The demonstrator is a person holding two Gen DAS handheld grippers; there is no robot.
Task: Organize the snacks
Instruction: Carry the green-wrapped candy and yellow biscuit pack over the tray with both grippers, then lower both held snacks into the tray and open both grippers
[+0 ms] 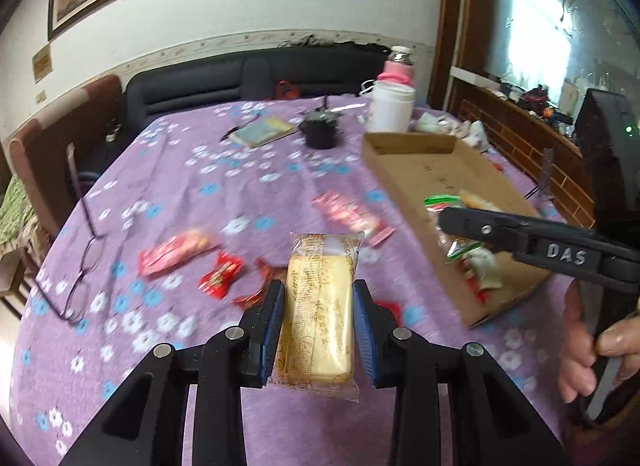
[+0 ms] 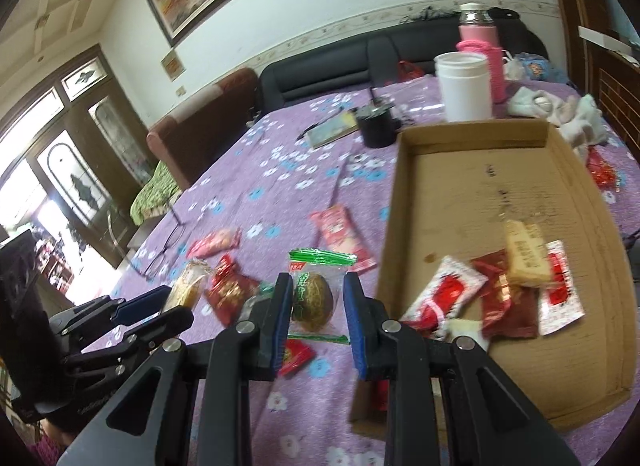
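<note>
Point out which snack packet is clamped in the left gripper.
The long clear-wrapped yellow cake bar sits between the left gripper pads. Unlike the red packets lying loose on the purple tablecloth, it is lifted off the cloth.

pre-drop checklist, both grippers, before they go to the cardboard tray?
1. Left gripper shut on yellow cake packet: ok.
2. Right gripper shut on green-sealed egg packet: ok.
3. Cardboard tray has bare floor at its far end: ok.
4. Right gripper over the tray: not ok, beside its left wall.
5. Loose red packets left on the cloth: not ok.
6. Egg packet grip firmness: cannot tell.
</note>
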